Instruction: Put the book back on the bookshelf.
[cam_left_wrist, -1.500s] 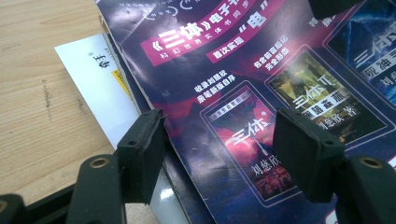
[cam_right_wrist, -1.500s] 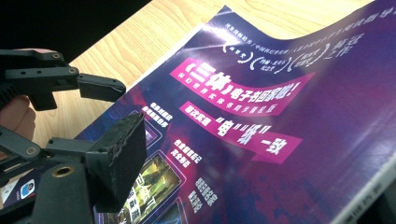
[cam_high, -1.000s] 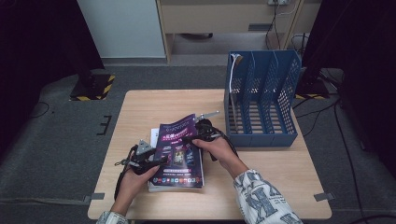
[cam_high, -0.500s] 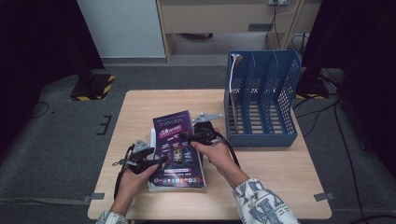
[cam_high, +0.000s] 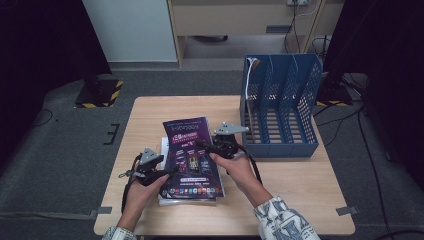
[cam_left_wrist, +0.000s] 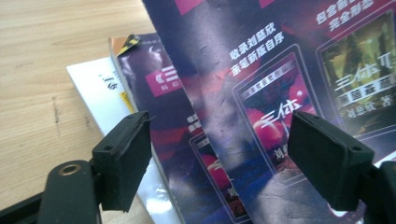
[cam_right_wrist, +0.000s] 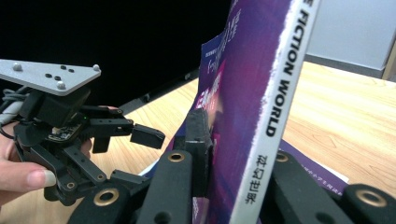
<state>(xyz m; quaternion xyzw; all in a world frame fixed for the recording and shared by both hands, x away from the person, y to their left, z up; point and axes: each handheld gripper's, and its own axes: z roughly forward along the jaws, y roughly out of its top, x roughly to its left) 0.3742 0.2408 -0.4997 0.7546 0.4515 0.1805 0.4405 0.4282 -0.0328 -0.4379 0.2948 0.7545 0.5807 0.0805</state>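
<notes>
A purple magazine (cam_high: 192, 155) is tilted up over a stack of magazines (cam_high: 164, 146) on the wooden table (cam_high: 160, 107). My right gripper (cam_high: 201, 145) is shut on its spine edge, the jaws having just been closing on it. In the right gripper view, the pads of my right gripper (cam_right_wrist: 238, 154) clamp the magazine (cam_right_wrist: 280, 93) by its white spine, which stands upright. My left gripper (cam_high: 169, 173) is at the magazine's left edge; its jaws have just been opening. In the left gripper view, the magazine's cover (cam_left_wrist: 280, 70) lies beyond the spread pads of my left gripper (cam_left_wrist: 219, 154), which press on nothing.
A blue slotted file rack (cam_high: 280, 100) stands at the table's back right. Under the lifted magazine lie another purple magazine (cam_left_wrist: 154, 79) and a white one (cam_left_wrist: 98, 88). My left gripper (cam_right_wrist: 135, 156), with a hand behind it, is in the right gripper view.
The right hand has lifted the magazine's spine edge and moved back and right, and the cover has swung from skewed to square over the stack. The left hand stayed in place.
</notes>
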